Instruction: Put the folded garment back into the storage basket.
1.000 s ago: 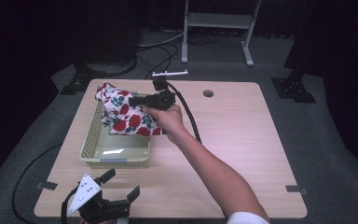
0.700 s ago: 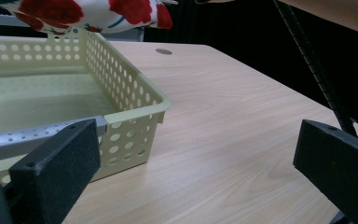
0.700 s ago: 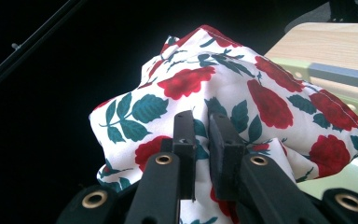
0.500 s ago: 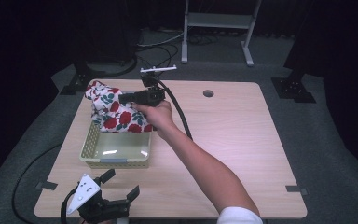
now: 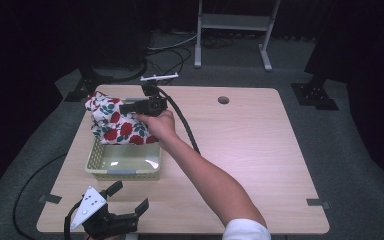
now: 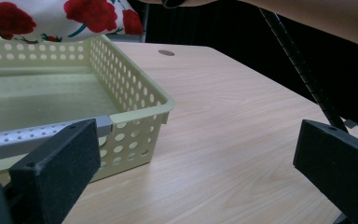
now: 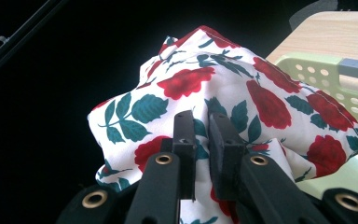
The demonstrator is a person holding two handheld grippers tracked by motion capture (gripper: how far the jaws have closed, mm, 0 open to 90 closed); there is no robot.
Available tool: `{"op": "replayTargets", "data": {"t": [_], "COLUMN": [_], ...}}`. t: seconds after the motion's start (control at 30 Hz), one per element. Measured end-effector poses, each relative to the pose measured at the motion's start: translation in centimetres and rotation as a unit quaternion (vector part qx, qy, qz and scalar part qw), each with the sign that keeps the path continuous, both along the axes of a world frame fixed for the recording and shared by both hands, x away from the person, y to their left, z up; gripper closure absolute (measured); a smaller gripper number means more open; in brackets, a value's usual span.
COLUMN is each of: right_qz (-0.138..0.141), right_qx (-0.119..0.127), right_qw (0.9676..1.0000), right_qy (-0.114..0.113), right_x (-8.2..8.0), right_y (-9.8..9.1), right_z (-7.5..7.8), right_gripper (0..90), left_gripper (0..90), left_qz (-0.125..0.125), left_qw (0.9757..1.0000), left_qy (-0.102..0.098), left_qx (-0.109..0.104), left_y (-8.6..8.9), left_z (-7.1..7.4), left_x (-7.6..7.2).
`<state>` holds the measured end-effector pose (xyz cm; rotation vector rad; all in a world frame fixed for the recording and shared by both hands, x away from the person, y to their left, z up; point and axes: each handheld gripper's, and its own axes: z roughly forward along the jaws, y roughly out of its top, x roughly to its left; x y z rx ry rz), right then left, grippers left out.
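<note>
Sliding away from the person and toward the table's far left corner since a second ago, the right gripper carries the rose-print cloth along, and the bundle now hangs over the far end of the basket instead of sitting above its middle. On the wide wooden table that pale green basket sits at the near left, its floor bare. Smaller again, the cloth: bunched, mostly past the basket's far rim, with one side out beyond the table's left edge. The right gripper's jaws are clenched tight on a fold of it, as the right gripper view shows. Down at the near edge, the left gripper rests with its jaws spread wide, holding nothing. The risk from here, I'd say: only a thin pinch of fabric is caught, so a tug could slip it free, and a drop at this spot could send the cloth off the table.
</note>
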<state>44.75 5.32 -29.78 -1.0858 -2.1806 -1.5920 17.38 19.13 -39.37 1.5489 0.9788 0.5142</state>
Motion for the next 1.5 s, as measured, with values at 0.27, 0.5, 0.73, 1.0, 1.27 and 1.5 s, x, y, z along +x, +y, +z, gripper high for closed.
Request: {"op": "replayTargets", "data": {"t": [0.27,0.5,0.73,1.0,1.27,1.5], "right_qz": [-0.013,-0.017,-0.022,-0.03,-0.037,-0.039], "right_qx": [-0.007,-0.01,-0.008,-0.013,-0.015,-0.019], "right_qw": [0.9998,0.9996,0.9994,0.9988,0.9985,0.9983], "right_qy": [0.01,0.018,0.027,0.036,0.038,0.04], "right_x": [0.4,0.7,0.9,1.1,1.2,1.2], "right_y": [0.5,0.7,0.7,0.7,0.6,0.7], "right_z": [-1.6,-2.7,-3.5,-4.4,-4.9,-5.4], "right_gripper": [82.0,81.9,81.9,81.9,81.9,81.8], "left_gripper": [0.0,0.0,0.0,0.0,0.0,0.0], "left_qz": [0.0,0.001,0.001,0.003,0.001,0.002], "left_qw": [1.0,1.0,1.0,1.0,1.0,1.0], "left_qy": [0.0,0.001,0.001,0.001,0.001,0.001], "left_qx": [-0.001,-0.002,-0.002,-0.004,-0.002,-0.003], "left_y": [0.0,0.0,0.1,0.1,0.0,0.1], "left_z": [0.0,0.0,0.0,0.0,0.0,0.0], "left_x": [0.0,0.0,0.0,0.0,0.0,0.0]}}
